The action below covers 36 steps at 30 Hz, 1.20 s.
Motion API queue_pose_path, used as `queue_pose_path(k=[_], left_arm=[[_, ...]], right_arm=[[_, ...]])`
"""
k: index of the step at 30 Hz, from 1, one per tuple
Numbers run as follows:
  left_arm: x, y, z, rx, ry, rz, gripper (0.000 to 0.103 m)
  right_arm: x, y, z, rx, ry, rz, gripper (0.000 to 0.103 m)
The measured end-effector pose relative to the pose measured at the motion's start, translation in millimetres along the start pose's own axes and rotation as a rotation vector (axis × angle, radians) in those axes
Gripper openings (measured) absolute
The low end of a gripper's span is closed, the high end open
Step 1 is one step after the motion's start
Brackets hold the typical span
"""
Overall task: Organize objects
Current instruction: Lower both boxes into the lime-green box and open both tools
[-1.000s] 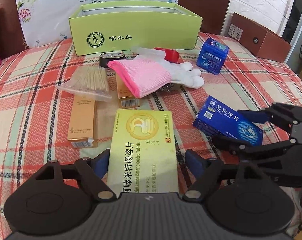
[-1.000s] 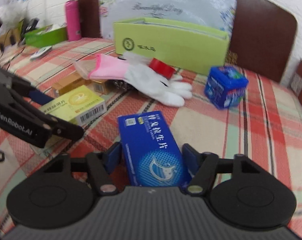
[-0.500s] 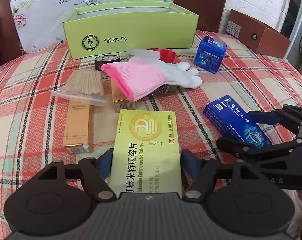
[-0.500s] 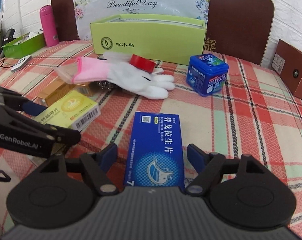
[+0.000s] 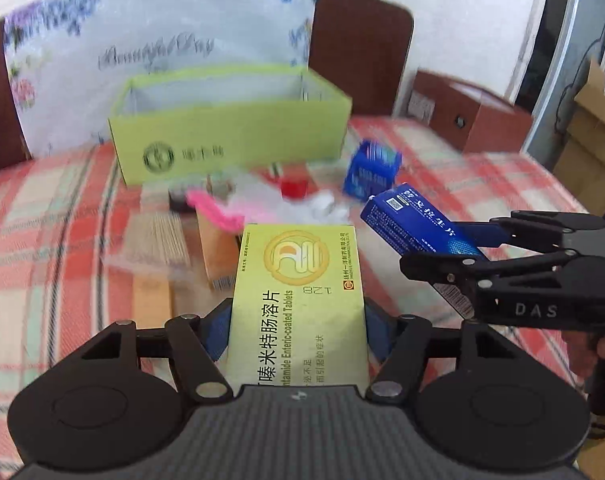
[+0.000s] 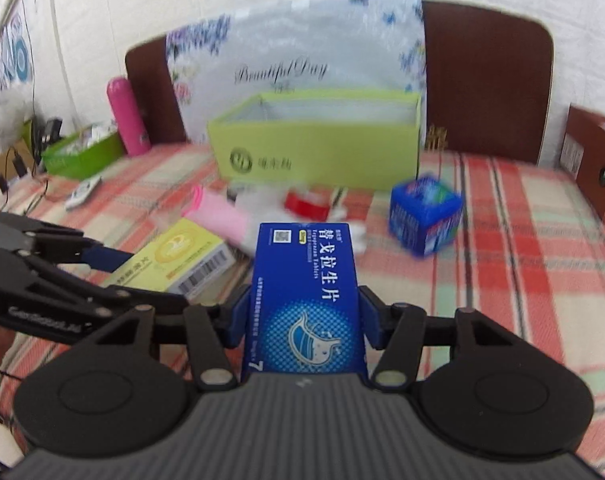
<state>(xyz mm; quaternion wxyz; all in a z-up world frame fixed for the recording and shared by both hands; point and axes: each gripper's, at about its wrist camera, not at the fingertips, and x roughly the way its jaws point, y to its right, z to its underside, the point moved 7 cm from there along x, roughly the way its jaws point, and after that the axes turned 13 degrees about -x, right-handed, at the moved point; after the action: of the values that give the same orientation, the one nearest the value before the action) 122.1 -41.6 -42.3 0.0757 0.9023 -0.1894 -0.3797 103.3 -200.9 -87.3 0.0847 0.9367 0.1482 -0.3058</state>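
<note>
1. Yellow pill box (image 5: 298,300), lower centre of the left view, now lifted off the table (image 5: 42,280); a second ago it lay flat. Left gripper (image 5: 298,336) clamped on it.
2. Blue pill box (image 6: 306,300) likewise raised, right gripper (image 6: 304,320) clamped on it.
3. Green box (image 6: 314,152), upper centre: likely the destination for both.

The open storage box (image 6: 314,148) stands at the far side of the table (image 6: 522,240), before a printed bag (image 6: 294,60). Before the box lie a glove (image 6: 222,220) and a tape roll (image 6: 306,204); a cube-shaped box (image 6: 424,216) sits right of them. A bottle (image 6: 128,116) stands left of the storage box.
</note>
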Motion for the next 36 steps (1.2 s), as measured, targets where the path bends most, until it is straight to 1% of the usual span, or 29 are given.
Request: queue_pose_path(k=[6, 9, 11, 13, 19, 22, 25, 27, 28, 29, 30, 31, 33, 35, 36], left_arm=[[-16.5, -1.2, -62.2, 0.000, 0.152, -0.025, 0.069], [-14.5, -5.8, -96.3, -0.020, 0.215, -0.045, 0.069], [-7.3, -8.9, -118.8, -0.032, 0.239, -0.057, 0.069], [6.5, -12.1, -140.8, -0.038, 0.254, -0.081, 0.069], [62.8, -39.6, -193.7, -0.084, 0.250, -0.156, 0.069], [89.3, -55.7, -209.7, -0.115, 0.249, -0.180, 0.069], [112.3, -67.5, -218.4, -0.142, 0.245, -0.188, 0.069], [124.5, -73.0, -221.4, -0.150, 0.260, -0.186, 0.069], [129.8, -76.1, -221.6, -0.154, 0.270, -0.192, 0.075], [135.2, -79.6, -220.5, -0.156, 0.257, -0.215, 0.088], [139.1, -83.1, -218.2, -0.162, 0.242, -0.244, 0.090], [141.3, -85.5, -215.1, -0.160, 0.235, -0.257, 0.090], [143.4, -89.1, -208.5, -0.157, 0.225, -0.245, 0.090], [141.5, -92.6, -203.5, -0.173, 0.225, -0.249, 0.090], [139.2, -93.5, -201.6, -0.178, 0.225, -0.252, 0.090]], right_arm=[[6.4, 28.6, -52.0, 0.004, 0.106, 0.051, 0.055], [20.4, 42.6, -74.1, 0.021, 0.134, 0.057, 0.055], [34.9, 50.9, -88.1, 0.030, 0.146, 0.061, 0.055], [50.9, 57.7, -102.0, 0.023, 0.153, 0.083, 0.055], [105.9, 81.1, -143.0, 0.058, 0.167, 0.110, 0.055], [135.3, 93.9, -155.9, 0.075, 0.167, 0.131, 0.055], [163.7, 104.1, -158.9, 0.089, 0.149, 0.139, 0.055], [183.5, 108.1, -157.6, 0.080, 0.136, 0.139, 0.055], [193.5, 109.1, -155.8, 0.068, 0.123, 0.136, 0.058], [203.1, 108.9, -153.0, 0.049, 0.104, 0.130, 0.065], [210.9, 107.4, -148.7, 0.027, 0.083, 0.134, 0.082], [214.1, 106.3, -144.1, 0.010, 0.077, 0.152, 0.087], [214.5, 102.6, -136.7, -0.032, 0.090, 0.163, 0.088], [210.5, 99.4, -131.3, -0.052, 0.107, 0.163, 0.093], [208.3, 98.2, -129.4, -0.056, 0.117, 0.166, 0.097]])
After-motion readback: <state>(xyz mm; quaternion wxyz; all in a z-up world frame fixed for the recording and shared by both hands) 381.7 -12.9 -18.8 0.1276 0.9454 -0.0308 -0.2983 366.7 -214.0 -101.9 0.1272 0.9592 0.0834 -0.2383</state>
